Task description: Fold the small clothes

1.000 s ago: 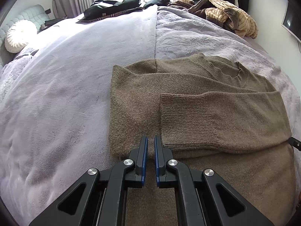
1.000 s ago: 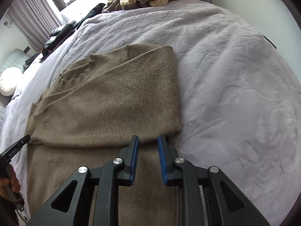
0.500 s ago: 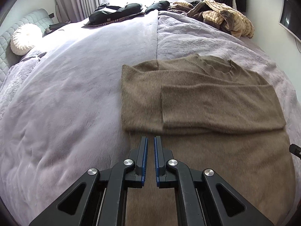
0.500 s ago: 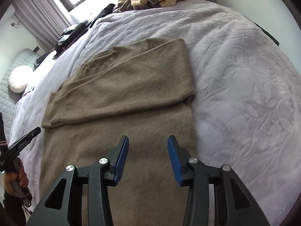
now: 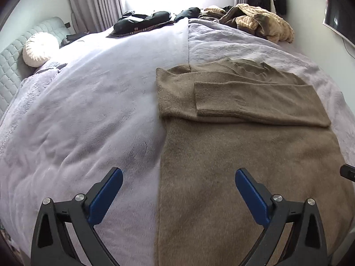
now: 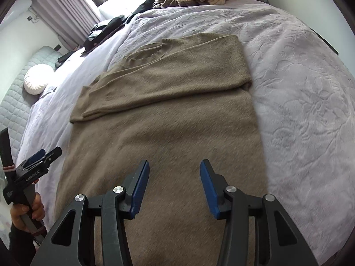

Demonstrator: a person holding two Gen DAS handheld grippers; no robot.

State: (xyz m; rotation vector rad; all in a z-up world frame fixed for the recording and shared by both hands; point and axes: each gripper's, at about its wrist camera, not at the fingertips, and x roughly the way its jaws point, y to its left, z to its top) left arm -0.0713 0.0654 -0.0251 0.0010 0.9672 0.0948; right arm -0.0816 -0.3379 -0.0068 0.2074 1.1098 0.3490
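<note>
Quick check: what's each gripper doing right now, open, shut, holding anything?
Left gripper: open wide, holding nothing, above the left edge of the brown sweater.
Right gripper: open, holding nothing, above the sweater's lower part.

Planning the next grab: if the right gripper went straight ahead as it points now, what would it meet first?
Probably the brown sweater: the right gripper, jaws open, points over its lower body toward the folded sleeves. Height above the fabric is unclear.
</note>
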